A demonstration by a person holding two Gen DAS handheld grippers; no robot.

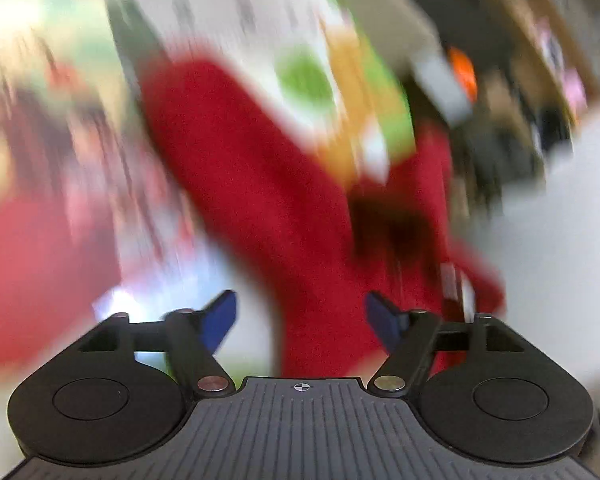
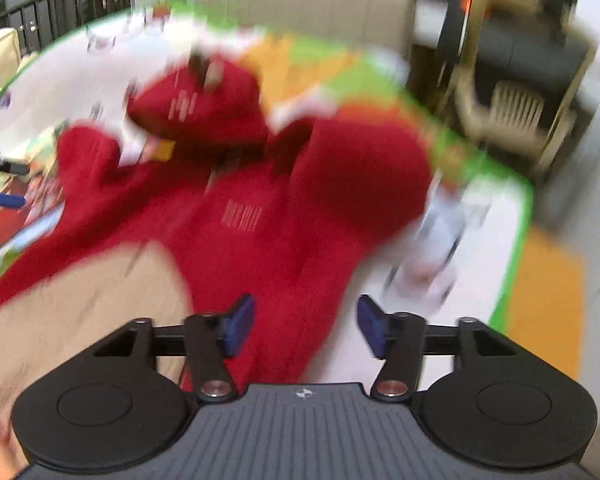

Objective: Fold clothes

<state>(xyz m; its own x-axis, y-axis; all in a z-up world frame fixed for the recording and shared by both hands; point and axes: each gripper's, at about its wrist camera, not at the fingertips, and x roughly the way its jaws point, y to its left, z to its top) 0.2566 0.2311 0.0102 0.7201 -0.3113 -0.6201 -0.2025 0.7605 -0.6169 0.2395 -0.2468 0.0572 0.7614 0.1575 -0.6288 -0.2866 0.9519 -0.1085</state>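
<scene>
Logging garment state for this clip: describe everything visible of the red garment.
The red garment looks like a thick, fuzzy fleece piece, spread unfolded and rumpled on a white play mat with a green border. A hood-like bunch lies at its far end, with faint pale markings there and on the middle. A beige cloth meets its near edge. Both claws, left and right, hang open above it, gripping nothing. Blur hides finer detail.

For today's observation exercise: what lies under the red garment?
The red garment lies on a white mat with a green border; a beige cloth is beside it. Whatever is directly beneath stays covered.
</scene>
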